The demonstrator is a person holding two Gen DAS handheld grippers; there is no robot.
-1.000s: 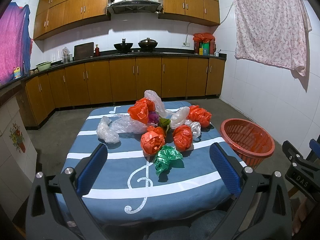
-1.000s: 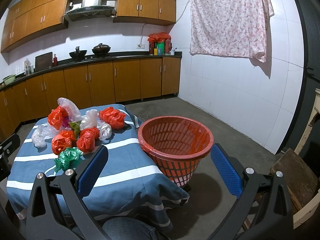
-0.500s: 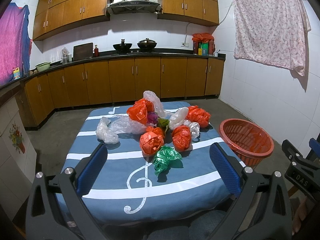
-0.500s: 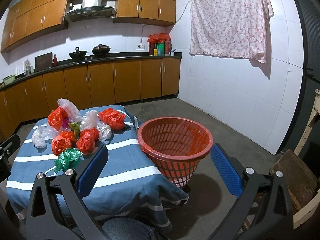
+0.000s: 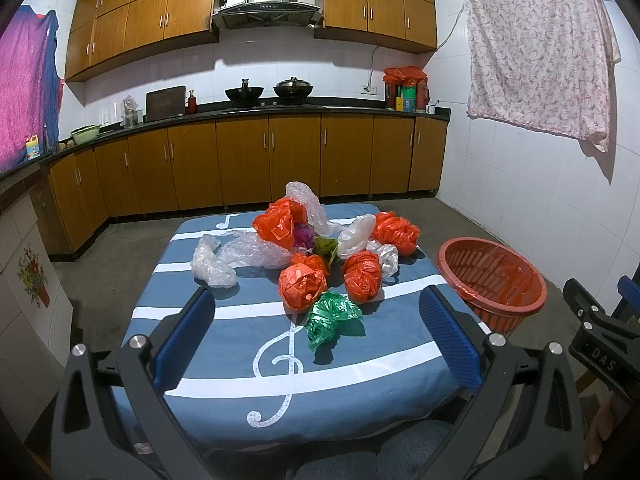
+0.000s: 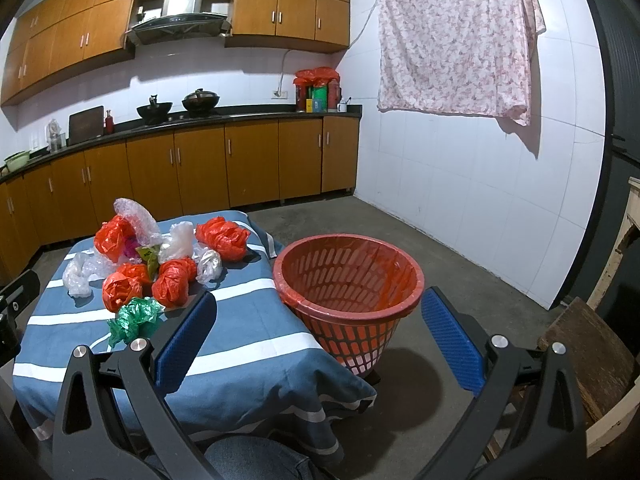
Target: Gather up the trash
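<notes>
Crumpled plastic bags lie in a heap on the blue striped tablecloth [image 5: 224,364]: several orange ones [image 5: 301,285], clear ones [image 5: 214,266] and a green one [image 5: 331,315] nearest me. A red slotted basket [image 6: 352,280] stands on the floor to the right of the table [image 6: 248,344]. My left gripper [image 5: 316,344] hangs open above the table's near edge, short of the green bag. My right gripper [image 6: 316,340] is open too, facing the basket from the near side, nothing between its fingers.
Wooden cabinets and a dark counter [image 5: 280,108] with pots line the far wall. A flowered cloth [image 6: 456,36] hangs on the white tiled wall at right. A worn wooden stool [image 6: 588,352] stands at the right edge. Bare concrete floor surrounds the table.
Both grippers have held almost still; the left view has shifted only slightly. Nothing was picked up or moved.
</notes>
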